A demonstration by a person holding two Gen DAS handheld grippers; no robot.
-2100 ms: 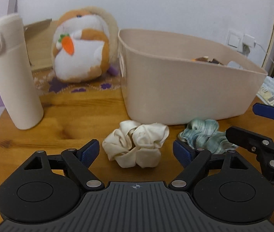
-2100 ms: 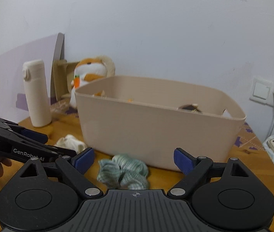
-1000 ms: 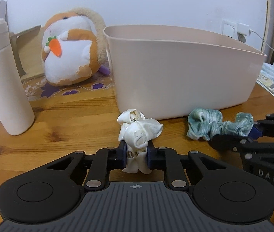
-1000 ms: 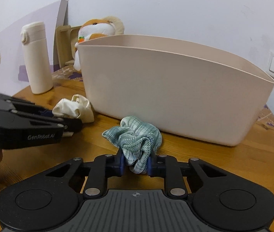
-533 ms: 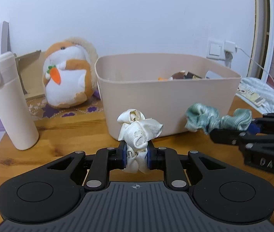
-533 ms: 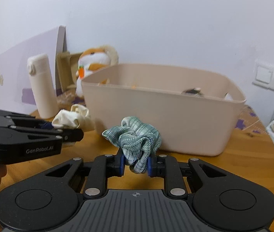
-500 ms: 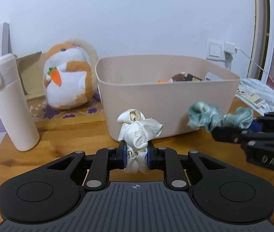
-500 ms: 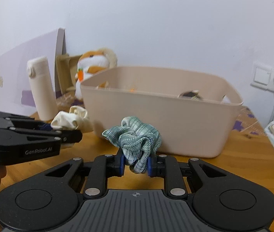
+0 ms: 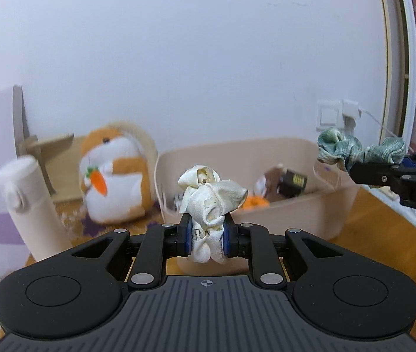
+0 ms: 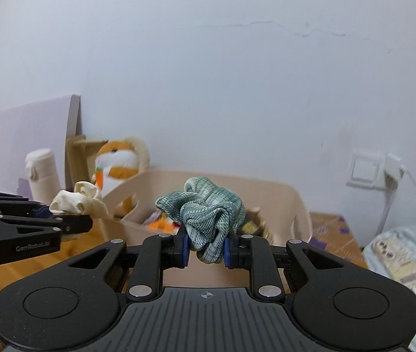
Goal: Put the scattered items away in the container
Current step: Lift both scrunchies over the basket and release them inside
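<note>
Left wrist view: both tools, clenched on cream scrunchie (image 9: pixel 208 202) and green scrunchie (image 10: pixel 205 208), now seemingly higher above bin (image 9: pixel 310 208).

The cream scrunchie (image 9: pixel 208 202) looks like satin cloth with a soft sheen; the green one (image 10: pixel 205 208) is woven, matt cloth. The container (image 9: pixel 301 211) is smooth matt plastic — the worktop (image 9: pixel 384 223) is varnished wood.

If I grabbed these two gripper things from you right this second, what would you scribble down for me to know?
Left gripper: shut on the cream scrunchie, raised in front of the beige bin.
Right gripper: shut on the green scrunchie, also raised near the bin.
Done: both scrunchies are off the table; the bin already holds a few small items.
Left: carry both over the rim, open, let them drop in.
</note>
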